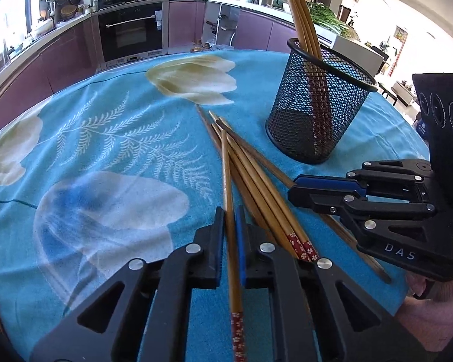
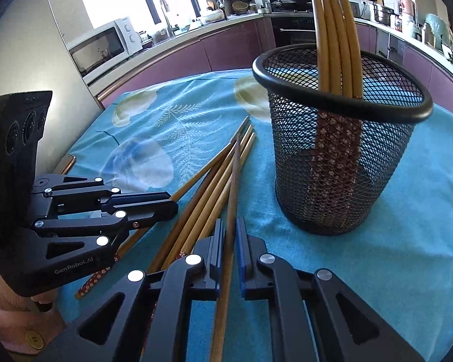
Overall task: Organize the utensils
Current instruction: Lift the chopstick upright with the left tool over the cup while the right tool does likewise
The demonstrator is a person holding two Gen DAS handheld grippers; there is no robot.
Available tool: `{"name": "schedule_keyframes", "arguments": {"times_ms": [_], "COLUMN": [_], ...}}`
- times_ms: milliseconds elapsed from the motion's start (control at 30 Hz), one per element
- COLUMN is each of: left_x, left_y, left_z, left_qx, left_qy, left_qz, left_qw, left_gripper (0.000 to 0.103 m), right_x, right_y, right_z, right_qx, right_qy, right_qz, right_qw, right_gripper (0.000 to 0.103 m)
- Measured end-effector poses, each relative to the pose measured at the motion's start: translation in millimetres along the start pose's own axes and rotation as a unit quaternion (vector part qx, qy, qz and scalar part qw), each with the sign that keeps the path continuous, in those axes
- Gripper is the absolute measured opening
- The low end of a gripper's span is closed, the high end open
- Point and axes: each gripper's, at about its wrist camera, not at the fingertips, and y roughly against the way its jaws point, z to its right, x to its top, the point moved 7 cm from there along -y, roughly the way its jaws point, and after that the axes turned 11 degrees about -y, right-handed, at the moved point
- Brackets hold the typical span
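1. Nearest in the left wrist view, the left gripper (image 1: 230,235) is closed on one chopstick (image 1: 229,199) partway along its bare shaft. In its own view the right gripper (image 2: 231,241) likewise pinches a darker chopstick (image 2: 233,181).
2. Both sticks look light, stiff and smooth, so I judge they could pivot or slip in the pads. A hold nearer the patterned end would likely steady them.
3. Just beyond, the loose chopsticks (image 1: 256,181) lie fanned on the blue tablecloth (image 1: 105,138), overlapping one another.
4. Farther on, the mesh holder (image 2: 341,163) stands upright with several chopsticks (image 2: 335,30) leaning inside.
5. The right wrist view shows into the holder's mouth and the red patterned ends at its bottom. The left shows the pile's spread better. Whether either held stick has left the cloth is hard to tell.
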Motion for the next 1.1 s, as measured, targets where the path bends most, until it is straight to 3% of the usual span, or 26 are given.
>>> {"name": "schedule_keyframes", "arguments": {"times_ms": [500, 1100], "left_x": [21.9, 43.5], "left_y": [57.9, 134.1], "left_z": [7.9, 12.2], "left_qx": [-0.040, -0.090], "left_qy": [0.004, 0.011], "left_qz": [0.073, 0.169], "left_qw": [0.9965, 0.9815], "left_gripper": [0.008, 0.008], "right_x": [12.5, 35.3], "right_y": [54.8, 111.4], "right_z": [-9.0, 4.5], "right_qx": [0.046, 0.077], "right_qy": [0.009, -0.012], "right_qz": [0.059, 0.136], "right_qw": [0.997, 0.988], "right_gripper": [0.006, 0.006]}}
